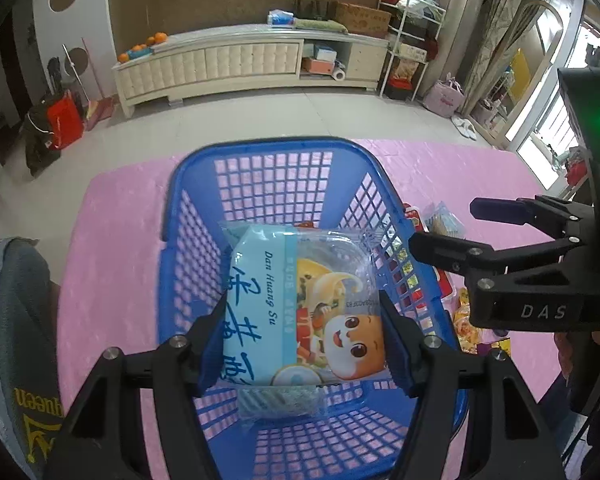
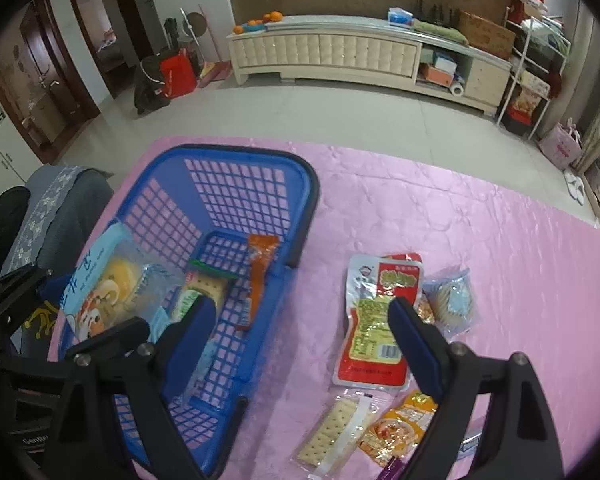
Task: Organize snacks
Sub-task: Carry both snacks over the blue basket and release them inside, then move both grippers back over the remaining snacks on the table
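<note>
The left tool (image 1: 302, 344) grips the blue pastry packet (image 1: 296, 308) lengthwise over the blue basket (image 1: 172, 200); the right tool (image 2: 300, 320), jaws spread and empty, sits nearer the red packet (image 2: 374, 320) on the table (image 2: 500, 240).

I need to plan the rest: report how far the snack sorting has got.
Done: an orange packet and a cracker pack lie in the blue basket. In hand: the left gripper holds a light-blue cake pack over it; the right gripper is open, empty. Left: the red pouch and several packs on the pink cloth.
</note>
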The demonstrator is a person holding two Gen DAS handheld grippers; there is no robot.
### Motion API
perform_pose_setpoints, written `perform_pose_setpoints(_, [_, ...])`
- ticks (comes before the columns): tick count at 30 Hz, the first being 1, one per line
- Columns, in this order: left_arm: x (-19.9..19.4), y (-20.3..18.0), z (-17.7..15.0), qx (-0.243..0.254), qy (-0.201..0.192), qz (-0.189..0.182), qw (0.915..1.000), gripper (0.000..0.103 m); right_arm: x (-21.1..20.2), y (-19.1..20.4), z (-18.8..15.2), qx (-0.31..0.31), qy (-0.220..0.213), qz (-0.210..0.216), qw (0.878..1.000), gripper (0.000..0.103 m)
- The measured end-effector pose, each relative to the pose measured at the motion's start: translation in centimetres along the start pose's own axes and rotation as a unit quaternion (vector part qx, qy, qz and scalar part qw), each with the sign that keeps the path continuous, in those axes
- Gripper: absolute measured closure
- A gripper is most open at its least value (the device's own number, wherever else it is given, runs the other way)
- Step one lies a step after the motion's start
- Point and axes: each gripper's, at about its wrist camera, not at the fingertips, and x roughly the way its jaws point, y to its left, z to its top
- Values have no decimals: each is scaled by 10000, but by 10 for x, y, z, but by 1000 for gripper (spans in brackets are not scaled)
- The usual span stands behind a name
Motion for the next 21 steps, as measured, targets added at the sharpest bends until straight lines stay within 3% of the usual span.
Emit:
perform_pose_setpoints(7, [17,-6,3,76,173,-64,9998,35,5,-14,-1,144,91,-20,9999,13])
perform_pose_setpoints(9, [15,-9,4,181,121,-7,9998,24,2,-18,-2,201,42,-35,9998,13])
perform_pose_setpoints(21, [-29,-36,6,363,-220,-77,9991,23,-46,-35,-14,217,-251,26,9994,13])
